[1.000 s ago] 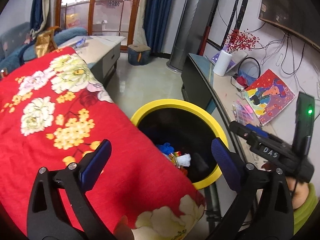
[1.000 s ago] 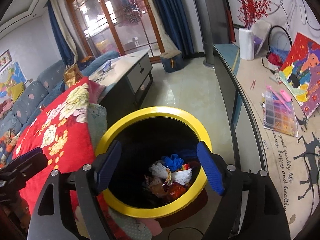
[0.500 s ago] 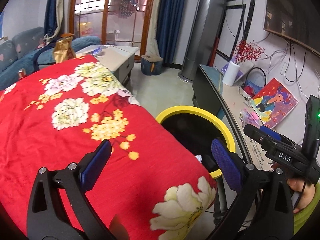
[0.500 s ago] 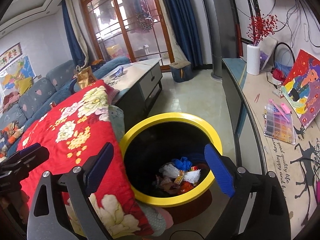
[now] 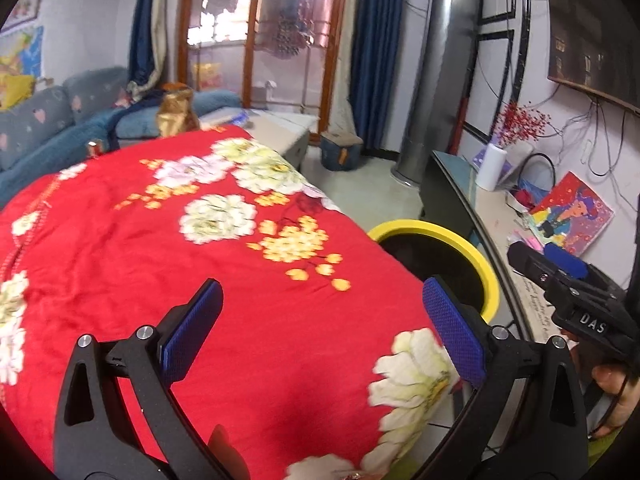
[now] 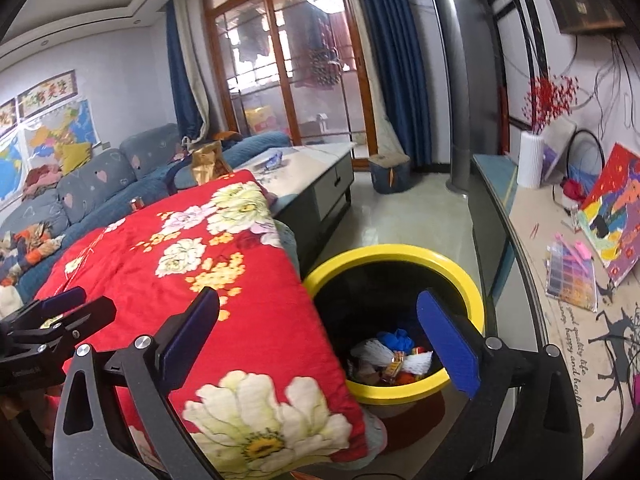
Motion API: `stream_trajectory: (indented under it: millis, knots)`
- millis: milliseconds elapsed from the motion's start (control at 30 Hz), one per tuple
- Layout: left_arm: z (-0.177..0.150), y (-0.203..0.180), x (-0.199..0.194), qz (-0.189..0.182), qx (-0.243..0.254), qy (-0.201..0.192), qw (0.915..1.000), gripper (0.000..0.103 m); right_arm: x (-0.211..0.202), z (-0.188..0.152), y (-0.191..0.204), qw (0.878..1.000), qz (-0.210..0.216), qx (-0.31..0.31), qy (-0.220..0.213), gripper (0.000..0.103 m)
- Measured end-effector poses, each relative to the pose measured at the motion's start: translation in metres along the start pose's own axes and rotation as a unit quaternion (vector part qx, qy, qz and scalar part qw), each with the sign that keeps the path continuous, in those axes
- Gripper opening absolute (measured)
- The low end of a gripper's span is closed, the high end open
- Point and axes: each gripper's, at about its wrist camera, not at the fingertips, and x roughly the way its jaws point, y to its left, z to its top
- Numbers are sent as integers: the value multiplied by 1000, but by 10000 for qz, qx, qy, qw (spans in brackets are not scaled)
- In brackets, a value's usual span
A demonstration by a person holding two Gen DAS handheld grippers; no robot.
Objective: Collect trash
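A black bin with a yellow rim (image 6: 400,252) stands on the floor beside the red flowered blanket (image 6: 200,264). Trash (image 6: 394,356) lies in its bottom: white, blue and red scraps. In the left wrist view the bin (image 5: 440,232) shows partly behind the blanket (image 5: 200,248). My left gripper (image 5: 320,328) is open and empty above the blanket. My right gripper (image 6: 320,336) is open and empty above the blanket's edge and the bin. The right gripper also shows at the right edge of the left wrist view (image 5: 576,300).
A long low cabinet (image 6: 560,320) with a white vase (image 6: 530,160), a painting (image 6: 616,208) and small items runs along the right wall. A coffee table (image 6: 312,176), a blue sofa (image 6: 100,184) and a small blue stool (image 6: 390,172) stand behind.
Both grippers have risen and drawn back from the bin. The left one has swung left over the blanket. Both stayed open and empty.
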Motion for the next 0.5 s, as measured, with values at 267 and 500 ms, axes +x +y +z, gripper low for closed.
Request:
stream_trajectory:
  millis: [267, 500]
  knots:
    - [-17, 23, -39, 468, -42, -581, 9972, 92, -29, -20, 39, 9965, -26, -332, -772, 96]
    - [-31, 33, -59, 582, -131, -834, 9947, 92, -49, -37, 59, 9886, -77, -544, -1402, 96]
